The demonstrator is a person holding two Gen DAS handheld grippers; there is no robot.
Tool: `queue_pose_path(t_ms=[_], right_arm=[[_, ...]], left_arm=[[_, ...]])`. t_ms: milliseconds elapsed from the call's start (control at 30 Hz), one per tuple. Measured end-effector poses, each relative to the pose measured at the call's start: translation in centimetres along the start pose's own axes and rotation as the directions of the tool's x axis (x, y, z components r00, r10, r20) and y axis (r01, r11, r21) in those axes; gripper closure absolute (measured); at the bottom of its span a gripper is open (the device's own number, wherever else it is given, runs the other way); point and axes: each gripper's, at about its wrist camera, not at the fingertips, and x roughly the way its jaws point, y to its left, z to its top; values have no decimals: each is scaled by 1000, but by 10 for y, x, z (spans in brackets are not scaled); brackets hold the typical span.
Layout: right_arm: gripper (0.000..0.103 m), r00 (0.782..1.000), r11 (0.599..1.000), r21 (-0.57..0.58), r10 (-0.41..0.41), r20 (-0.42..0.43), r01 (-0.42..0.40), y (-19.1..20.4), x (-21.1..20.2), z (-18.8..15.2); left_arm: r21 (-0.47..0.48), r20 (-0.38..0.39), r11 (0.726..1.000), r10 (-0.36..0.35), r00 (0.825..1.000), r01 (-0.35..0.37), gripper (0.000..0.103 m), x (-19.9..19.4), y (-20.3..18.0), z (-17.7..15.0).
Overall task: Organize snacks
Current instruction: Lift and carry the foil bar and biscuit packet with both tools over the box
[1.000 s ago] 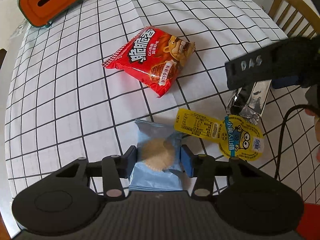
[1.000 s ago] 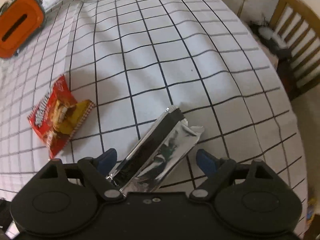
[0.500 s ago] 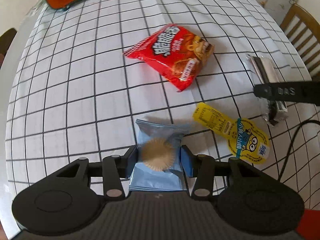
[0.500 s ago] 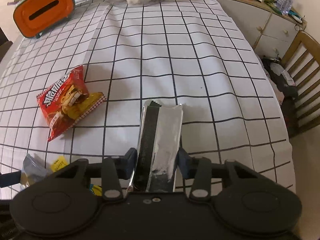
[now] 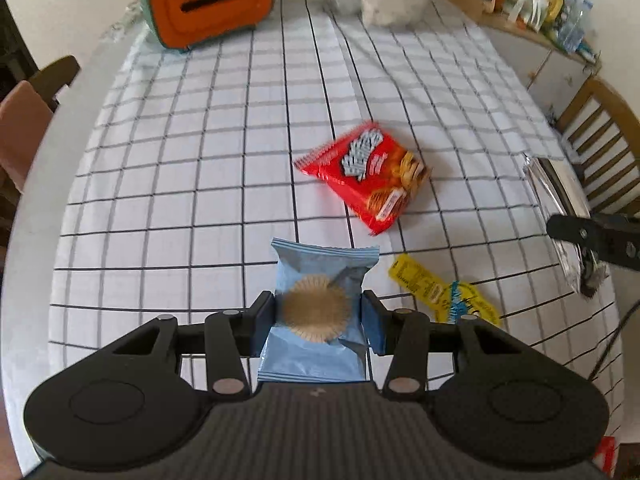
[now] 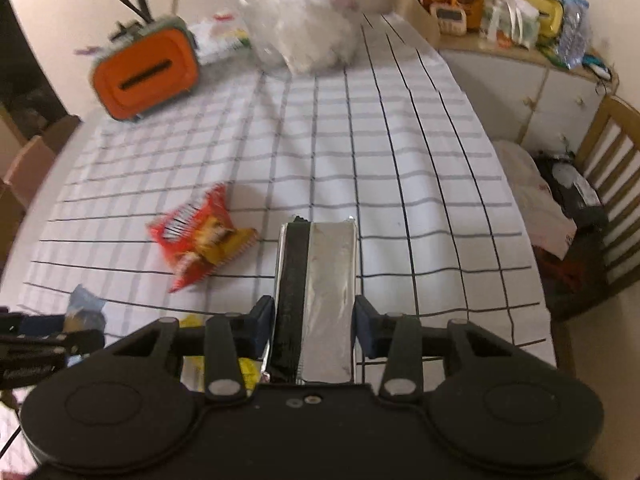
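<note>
My left gripper (image 5: 318, 314) is shut on a light blue biscuit packet (image 5: 320, 280) and holds it above the checked tablecloth. My right gripper (image 6: 316, 320) is shut on a silver foil packet with a black stripe (image 6: 320, 280), lifted off the table; that packet also shows in the left wrist view (image 5: 560, 200) at the right edge. A red snack bag (image 5: 366, 174) lies on the cloth mid-table and shows in the right wrist view (image 6: 200, 240). A yellow minion sachet (image 5: 440, 294) lies near the front right.
An orange box with a slot (image 5: 212, 0) stands at the far left of the table (image 5: 160, 160). A clear plastic bag (image 6: 304, 28) sits at the far edge. A wooden chair (image 6: 616, 184) and a cabinet with clutter (image 6: 520, 80) stand to the right.
Both grippers have risen and tilted up with their packets, so more of the far table shows. The right gripper closed on the silver packet during the last second.
</note>
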Motion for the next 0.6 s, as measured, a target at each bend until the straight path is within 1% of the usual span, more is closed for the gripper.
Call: queue_pose_path(t_ms=[100, 267, 333, 467, 600], right_arm=[[62, 999, 999, -20, 32, 22, -32, 4, -25, -3], [62, 996, 995, -64, 79, 47, -76, 13, -68, -19], [62, 994, 993, -72, 95, 51, -91, 16, -83, -27], [62, 991, 990, -81, 122, 54, -117, 20, -110, -48], [62, 989, 987, -85, 142, 43, -138, 23, -129, -73]], left_arm=[[-4, 31, 1000, 5, 1000, -4, 57, -22, -1, -7], [-3, 52, 1000, -2, 999, 3, 57, -57, -8, -27], [4, 52, 1000, 4, 999, -4, 57, -69, -12, -36], [30, 45, 999, -18, 999, 16, 57, -89, -19, -58], [36, 29, 999, -35, 999, 34, 57, -105, -23, -81]])
